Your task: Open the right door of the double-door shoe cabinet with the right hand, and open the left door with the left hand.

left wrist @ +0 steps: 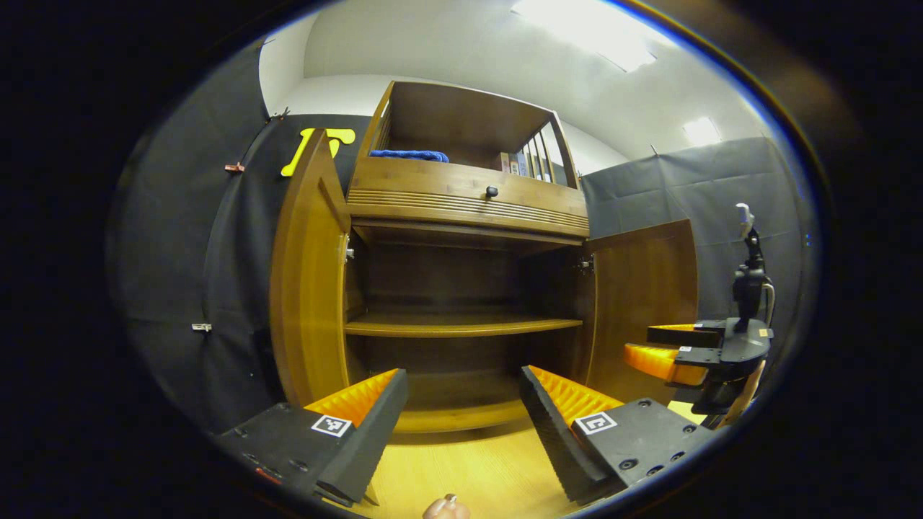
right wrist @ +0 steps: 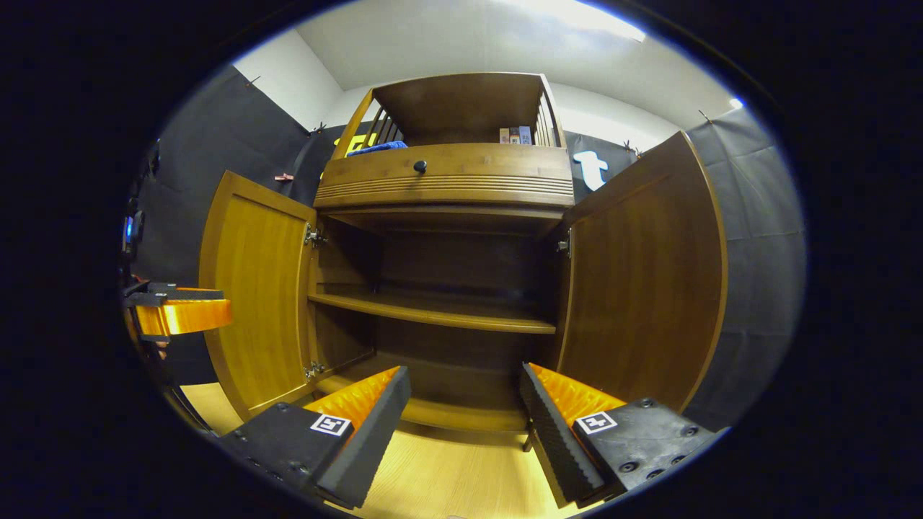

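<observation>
Left gripper and right gripper gape wide, holding nothing

Black cloth walls, a white ceiling with bright light panels, pale wood floor

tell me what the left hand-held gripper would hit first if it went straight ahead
Probably nothing at first: the left hand-held gripper points into the open cabinet between both doors. It would likely pass under the middle shelf toward the dark back panel, though depth is unclear.
</observation>
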Motion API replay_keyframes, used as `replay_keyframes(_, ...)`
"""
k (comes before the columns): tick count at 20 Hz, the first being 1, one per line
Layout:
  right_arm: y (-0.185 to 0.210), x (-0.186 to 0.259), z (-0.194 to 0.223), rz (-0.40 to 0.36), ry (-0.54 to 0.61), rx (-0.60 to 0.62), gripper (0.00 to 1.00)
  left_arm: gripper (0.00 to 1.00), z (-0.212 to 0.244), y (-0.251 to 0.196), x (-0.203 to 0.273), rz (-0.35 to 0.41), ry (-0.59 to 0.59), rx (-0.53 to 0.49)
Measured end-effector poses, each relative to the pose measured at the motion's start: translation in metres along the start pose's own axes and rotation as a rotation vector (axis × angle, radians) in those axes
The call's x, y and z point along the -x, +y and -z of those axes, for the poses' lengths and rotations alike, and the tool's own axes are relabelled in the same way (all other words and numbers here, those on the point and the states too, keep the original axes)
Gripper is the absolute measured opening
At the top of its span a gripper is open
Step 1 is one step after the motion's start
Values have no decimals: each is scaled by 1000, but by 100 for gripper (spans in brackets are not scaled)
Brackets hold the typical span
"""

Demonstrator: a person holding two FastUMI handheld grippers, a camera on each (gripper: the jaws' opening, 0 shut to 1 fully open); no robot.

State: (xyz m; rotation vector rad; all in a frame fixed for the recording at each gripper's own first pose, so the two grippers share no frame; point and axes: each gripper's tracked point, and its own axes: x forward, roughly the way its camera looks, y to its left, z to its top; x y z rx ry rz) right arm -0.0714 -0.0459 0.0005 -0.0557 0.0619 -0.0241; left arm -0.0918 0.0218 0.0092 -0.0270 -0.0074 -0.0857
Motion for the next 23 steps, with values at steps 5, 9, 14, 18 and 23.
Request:
replay_keyframes(5, -8, -4, -10, 23, -22, 20, 97, 98, 1, 2, -27, -35, 20, 15)
replay_keyframes(9, -9, -8, -9, 23, -16, 34, 97, 97, 6, 6, -36, -69, 36, 7)
replay_keyframes(14, -5, -14, -3, 3, 5, 34, 97, 97, 9, 6, -42, -73, 48, 6)
replay_keyframes(18, -3, -19, -3, -1, 11, 39, 97, 98, 8, 11, -48, -81, 45, 9)
replay_keyframes(23, 4, -23, -2, -16, 11, 54, 97, 97, 8, 12, -47, -73, 43, 15)
